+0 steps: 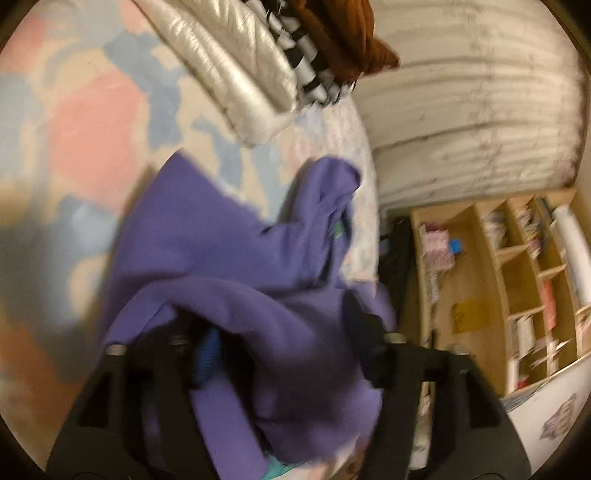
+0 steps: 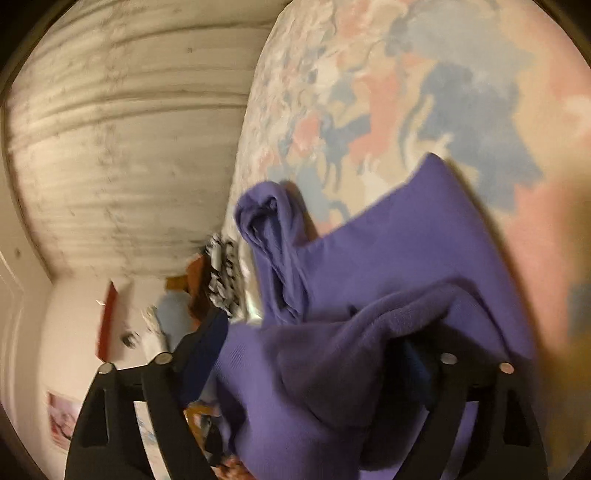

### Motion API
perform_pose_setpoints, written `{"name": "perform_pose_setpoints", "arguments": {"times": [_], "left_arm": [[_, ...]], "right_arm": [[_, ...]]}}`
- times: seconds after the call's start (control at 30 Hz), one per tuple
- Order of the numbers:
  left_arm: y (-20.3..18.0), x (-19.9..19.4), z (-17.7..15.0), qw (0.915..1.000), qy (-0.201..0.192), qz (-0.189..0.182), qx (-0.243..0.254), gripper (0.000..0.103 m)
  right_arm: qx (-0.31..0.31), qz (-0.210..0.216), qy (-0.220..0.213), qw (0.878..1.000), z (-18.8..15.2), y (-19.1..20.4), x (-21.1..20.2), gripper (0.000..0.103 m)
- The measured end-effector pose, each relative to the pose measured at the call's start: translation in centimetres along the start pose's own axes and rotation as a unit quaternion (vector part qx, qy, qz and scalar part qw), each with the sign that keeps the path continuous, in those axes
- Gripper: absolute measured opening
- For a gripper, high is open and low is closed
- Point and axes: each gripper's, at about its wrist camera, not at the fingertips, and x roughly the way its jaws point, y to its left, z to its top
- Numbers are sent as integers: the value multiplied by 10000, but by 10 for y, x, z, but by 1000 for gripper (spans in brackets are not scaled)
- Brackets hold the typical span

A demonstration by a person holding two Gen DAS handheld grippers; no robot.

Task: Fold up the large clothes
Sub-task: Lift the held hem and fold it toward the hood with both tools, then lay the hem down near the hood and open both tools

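In the left wrist view, the purple garment (image 1: pixel 236 273) is bunched between the two black fingers of the left gripper (image 1: pixel 273 325) and falls over them toward the camera; the cloth fills the gap and hides the tips, and the picture is blurred, so I cannot tell whether the fingers clamp the cloth or only stand wide around it. Beyond the gripper, the rest of the garment spreads on the bedcover (image 1: pixel 85 122), which has pink, blue and cream patches; one purple fold rises near the edge of the bed. Further on the cover lies a shiny cream quilted item (image 1: pixel 229 70), touching a black-and-white striped cloth (image 1: pixel 310 74) and a brown cloth (image 1: pixel 343 33). To the right stands a pale ridged wall (image 1: pixel 469 110), and below it a wooden shelf (image 1: pixel 517 280) with books and papers.

In the right wrist view, the wall (image 2: pixel 122 147) is on the left; beside it some clothes, blurred, are at the edge of the bed. The garment (image 2: pixel 388 258) is again heaped between the fingers of the right gripper (image 2: pixel 306 354); here also I cannot tell if they hold it. The bedcover (image 2: pixel 406 92) fills the right side.
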Motion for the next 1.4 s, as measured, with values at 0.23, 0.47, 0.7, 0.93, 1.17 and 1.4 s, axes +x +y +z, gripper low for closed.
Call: {"name": "perform_pose_setpoints", "arguments": {"times": [0.23, 0.47, 0.7, 0.93, 1.17, 1.4], "left_arm": [[-30, 13, 36, 9985, -417, 79, 336, 72], [-63, 30, 34, 9706, -48, 1162, 2107, 72], [-68, 53, 16, 9114, 412, 2112, 3507, 72], [-80, 98, 2, 8354, 772, 2885, 4614, 72], [-91, 132, -16, 7370, 865, 3642, 5628, 67], [-94, 145, -21, 6721, 466, 4291, 6017, 13]], "right_arm": [[-518, -215, -59, 9984, 17, 29, 25, 92], [-1545, -816, -52, 9846, 11, 54, 15, 92], [-3004, -1930, 42, 9341, 8, 64, 12, 82], [-3493, -2535, 471, 9008, 17, 48, 71, 68], [-3723, -2870, 511, 8811, 22, 43, 106, 65], [-4236, -3368, 416, 8399, 12, 43, 121, 17]]}}
